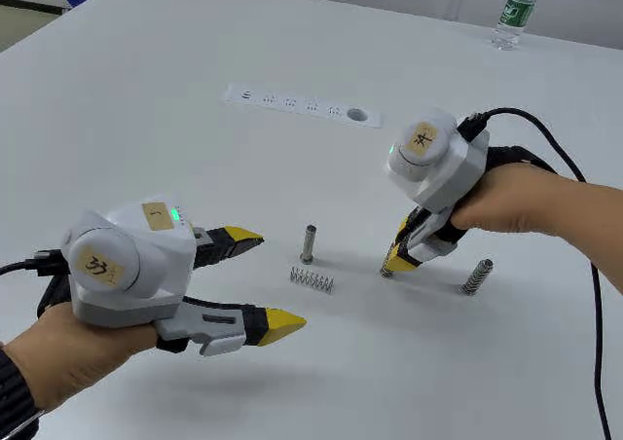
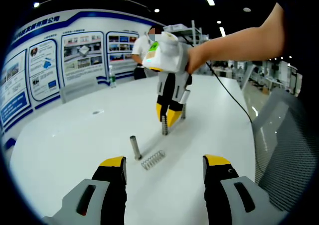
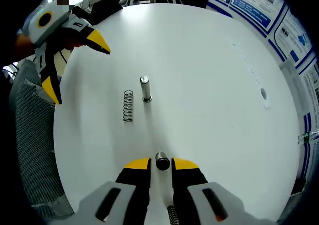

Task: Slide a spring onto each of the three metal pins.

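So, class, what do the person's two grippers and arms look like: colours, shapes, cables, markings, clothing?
The left gripper and right gripper match: rounded white-and-grey bodies, black jaws with yellow tips, a tan sticker with a dark mark, a green light, a trailing black cable. A dark sleeve covers the left wrist; the right forearm is bare.

Glossy metal pin [image 1: 309,242] — smooth matt table [image 1: 146,99]
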Tool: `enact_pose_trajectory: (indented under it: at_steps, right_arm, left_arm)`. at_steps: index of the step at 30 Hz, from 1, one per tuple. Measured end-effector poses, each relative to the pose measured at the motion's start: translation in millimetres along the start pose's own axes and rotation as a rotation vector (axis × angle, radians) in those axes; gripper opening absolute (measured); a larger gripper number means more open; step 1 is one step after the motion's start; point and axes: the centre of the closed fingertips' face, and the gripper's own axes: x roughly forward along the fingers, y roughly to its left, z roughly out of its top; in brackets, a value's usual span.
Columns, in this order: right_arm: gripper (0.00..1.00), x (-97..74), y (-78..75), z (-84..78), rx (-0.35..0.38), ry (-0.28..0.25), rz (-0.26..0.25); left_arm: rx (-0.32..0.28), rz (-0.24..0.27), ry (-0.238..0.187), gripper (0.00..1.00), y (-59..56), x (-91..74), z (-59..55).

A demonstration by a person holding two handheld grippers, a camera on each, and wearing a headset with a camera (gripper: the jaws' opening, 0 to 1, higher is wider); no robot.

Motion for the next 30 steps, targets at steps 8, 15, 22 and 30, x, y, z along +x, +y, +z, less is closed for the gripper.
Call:
enact_pose_trajectory:
  at_steps: [8, 15, 22, 30]
  right_arm:
    - [0.21, -21.5, -0.7, 18.1, -0.057, -0.059, -0.052]
    - [0.21, -21.9, 18.4, 45.1, -0.083, -0.116, -0.021]
    - [0.20, -0.4, 38.0, 56.8, -0.096, -0.119, 0.024]
    - [0.18, 31.0, 46.7, 55.3, -0.065, -0.102, 0.064]
  left_arm:
    - [0.002, -0.002, -0.001, 0.63, -1.0, 0.4, 0.5]
    - [0.004, -0.001, 0.004, 0.63, -1.1, 0.2, 0.0]
    - [0.003, 0.005, 0.006, 0.63, 0.5, -1.7, -1.8]
    - [-0.002, 0.007, 0.010, 0.63, -0.6, -2.4, -4.2]
